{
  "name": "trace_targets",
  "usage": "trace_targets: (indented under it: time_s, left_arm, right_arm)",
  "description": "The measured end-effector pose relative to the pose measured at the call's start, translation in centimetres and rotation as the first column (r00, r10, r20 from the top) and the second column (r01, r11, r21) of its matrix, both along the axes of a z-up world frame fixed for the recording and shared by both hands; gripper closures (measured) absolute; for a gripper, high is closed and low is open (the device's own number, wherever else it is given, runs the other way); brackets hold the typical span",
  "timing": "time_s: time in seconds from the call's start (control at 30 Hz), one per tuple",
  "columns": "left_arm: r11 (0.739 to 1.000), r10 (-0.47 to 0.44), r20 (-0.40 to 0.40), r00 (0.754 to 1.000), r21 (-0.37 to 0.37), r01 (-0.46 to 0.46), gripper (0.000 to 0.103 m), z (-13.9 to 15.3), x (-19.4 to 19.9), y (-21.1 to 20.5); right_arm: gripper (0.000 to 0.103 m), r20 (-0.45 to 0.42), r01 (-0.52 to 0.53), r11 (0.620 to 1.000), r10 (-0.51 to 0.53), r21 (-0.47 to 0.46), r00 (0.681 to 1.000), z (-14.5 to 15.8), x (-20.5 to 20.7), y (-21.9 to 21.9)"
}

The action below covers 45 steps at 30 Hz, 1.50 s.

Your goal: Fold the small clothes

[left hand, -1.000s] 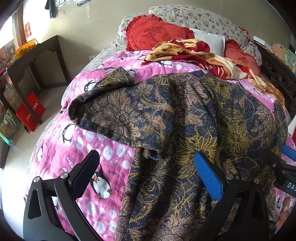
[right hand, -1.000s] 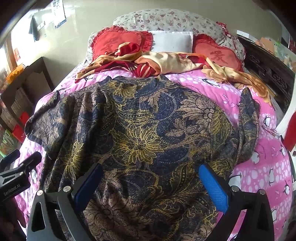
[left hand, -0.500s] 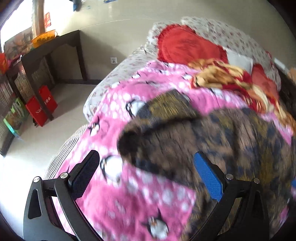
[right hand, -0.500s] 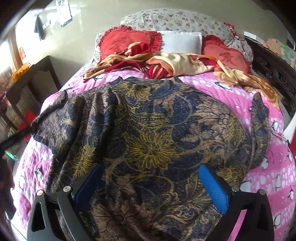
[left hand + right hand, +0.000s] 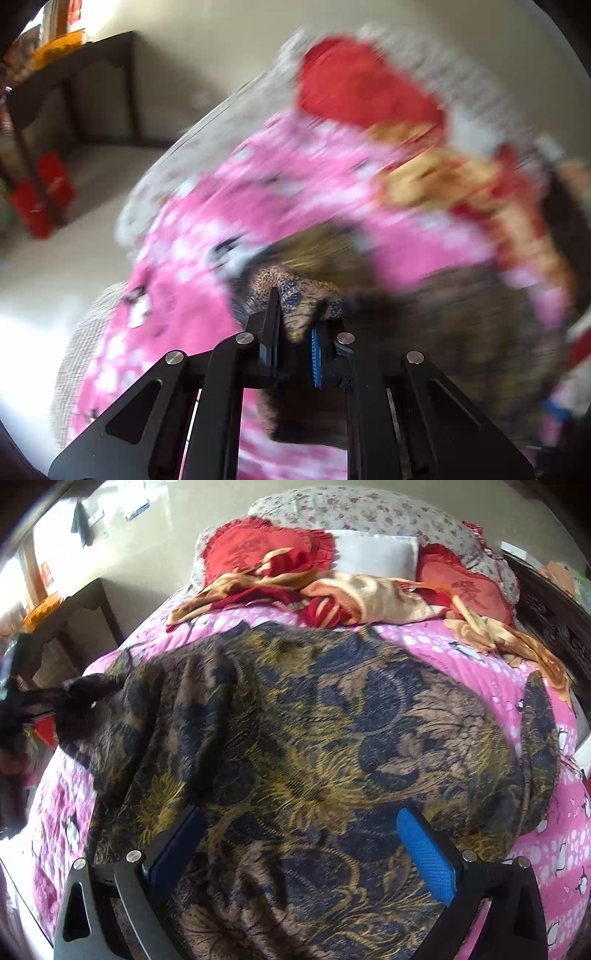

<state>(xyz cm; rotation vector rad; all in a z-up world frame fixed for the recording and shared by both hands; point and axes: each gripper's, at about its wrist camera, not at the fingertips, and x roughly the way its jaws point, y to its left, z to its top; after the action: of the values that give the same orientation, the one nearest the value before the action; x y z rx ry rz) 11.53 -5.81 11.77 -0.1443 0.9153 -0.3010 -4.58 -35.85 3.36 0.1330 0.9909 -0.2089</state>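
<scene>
While motion blur smears most of the left wrist view, the left gripper (image 5: 293, 332) is visibly pinched on a sleeve of the floral shirt (image 5: 314, 760) (thin, navy-and-gold), spread on the pink penguin quilt (image 5: 554, 849). Right gripper (image 5: 303, 853) hangs wide open, holding nothing. Red cushions' (image 5: 255, 550) characters are unreadable.

Shirt (image 5: 303, 738) — navy and brown with gold floral print. Bedspread (image 5: 554, 849) — pink, white dots, penguins. Cushions (image 5: 240, 550) red. Right gripper (image 5: 299, 849) black, pads (image 5: 424, 853) blue.
</scene>
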Motion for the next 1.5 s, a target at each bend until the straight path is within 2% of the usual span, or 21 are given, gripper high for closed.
trace_targets:
  time_s: [0.17,0.3,0.37,0.47,0.57,0.63,0.73,0.8,0.83,0.87,0.97,1.03,1.07,1.13,1.17,1.2,1.23,1.3,1.37,1.43,1.5]
  left_arm:
    - [0.978,-0.179,0.137,0.974,-0.081,0.191,0.092,7.3,-4.9,-5.4]
    - [0.918,-0.320,0.161,0.934,-0.193,0.347,0.092,9.4,-8.3,-10.6]
    - [0.874,-0.393,0.156,0.906,-0.243,0.421,0.092,8.9,-10.1,-13.3]
    - [0.838,-0.449,0.104,0.887,-0.296,0.459,0.088,5.8,-11.9,-16.7]
    - [0.805,-0.543,-0.045,0.839,-0.313,0.504,0.073,0.3,-12.9,-19.7]
    - [0.822,-0.556,-0.138,0.820,-0.241,0.517,0.073,-2.5,-13.5,-20.2]
    - [0.833,-0.546,-0.118,0.830,-0.187,0.521,0.072,-2.6,-14.3,-18.3]
    - [0.841,-0.534,-0.090,0.841,-0.159,0.517,0.058,-1.8,-14.5,-16.2]
    - [0.853,-0.516,-0.068,0.854,-0.136,0.504,0.044,-1.7,-14.5,-14.9]
    - [0.872,-0.482,-0.030,0.876,-0.109,0.476,0.036,-1.3,-14.5,-13.2]
    - [0.914,-0.403,0.008,0.915,-0.044,0.403,0.035,-2.1,-13.7,-10.2]
    - [0.944,-0.328,-0.028,0.944,0.012,0.328,0.035,-3.7,-12.3,-8.7]
    - [0.954,-0.296,-0.040,0.954,0.032,0.298,0.035,-4.4,-12.1,-7.6]
    - [0.969,-0.235,-0.059,0.970,0.060,0.239,0.035,-5.7,-11.4,-6.3]
    - [0.972,-0.218,-0.063,0.974,0.071,0.222,0.035,-6.2,-11.2,-5.8]
    - [0.974,-0.206,-0.067,0.976,0.081,0.211,0.035,-6.5,-11.1,-5.6]
    - [0.975,-0.191,-0.075,0.979,0.098,0.198,0.035,-6.9,-10.9,-5.4]
    - [0.973,-0.181,-0.088,0.980,0.129,0.191,0.035,-7.4,-10.7,-5.2]
    - [0.970,-0.168,-0.081,0.983,0.164,0.179,0.035,-7.8,-10.6,-5.4]
    - [0.969,-0.171,-0.089,0.981,0.166,0.184,0.035,-8.2,-10.6,-5.5]
    - [0.966,-0.184,-0.103,0.978,0.164,0.199,0.035,-8.5,-10.9,-5.6]
  right_arm:
    - [0.000,0.038,0.061,0.998,-0.062,0.026,0.997,1.3,-0.5,-2.5]
    - [0.000,0.076,0.118,0.992,-0.121,0.035,0.990,2.7,-2.0,-5.0]
    - [0.000,0.086,0.150,0.988,-0.153,0.033,0.985,3.2,-2.8,-6.3]
    - [0.000,0.094,0.211,0.976,-0.215,0.052,0.972,3.4,-4.2,-8.9]
    - [0.000,0.091,0.273,0.960,-0.278,0.058,0.956,3.2,-5.4,-11.4]
    - [0.000,0.087,0.310,0.948,-0.316,0.068,0.945,2.9,-6.2,-12.8]
    - [0.000,0.093,0.294,0.948,-0.306,0.122,0.947,2.6,-7.0,-13.9]
    - [0.000,0.098,0.239,0.960,-0.254,0.144,0.962,2.4,-6.9,-13.7]
    - [0.000,0.096,0.198,0.968,-0.214,0.154,0.972,2.2,-6.6,-13.2]
    - [0.000,0.094,0.156,0.973,-0.174,0.168,0.980,1.9,-6.3,-12.8]
    - [0.001,0.083,0.043,0.983,-0.058,0.177,0.995,1.2,-5.3,-10.7]
    - [0.003,0.036,0.013,0.994,-0.017,0.105,0.999,0.2,-4.2,-9.4]
    - [0.009,-0.001,0.009,0.998,-0.009,0.063,1.000,-0.6,-3.5,-8.8]
    - [0.038,-0.048,-0.022,0.999,0.024,0.039,0.999,-2.3,-2.4,-8.1]
    - [0.059,-0.076,-0.037,0.999,0.040,0.038,0.996,-3.1,-2.0,-8.0]
    - [0.069,-0.119,-0.044,0.999,0.047,0.023,0.992,-4.1,-1.5,-7.9]
    - [0.070,-0.142,-0.048,0.999,0.047,-0.003,0.989,-4.8,-1.3,-7.8]
    - [0.097,-0.120,-0.069,0.998,0.066,-0.016,0.991,-4.0,-1.6,-7.6]
    - [0.097,-0.047,-0.064,0.998,0.063,-0.019,0.997,-1.6,-2.4,-7.8]
    - [0.098,0.054,-0.020,0.998,0.024,-0.060,0.998,1.6,-3.5,-8.6]
    - [0.098,0.102,0.025,0.996,-0.017,-0.081,0.995,3.6,-4.1,-9.8]
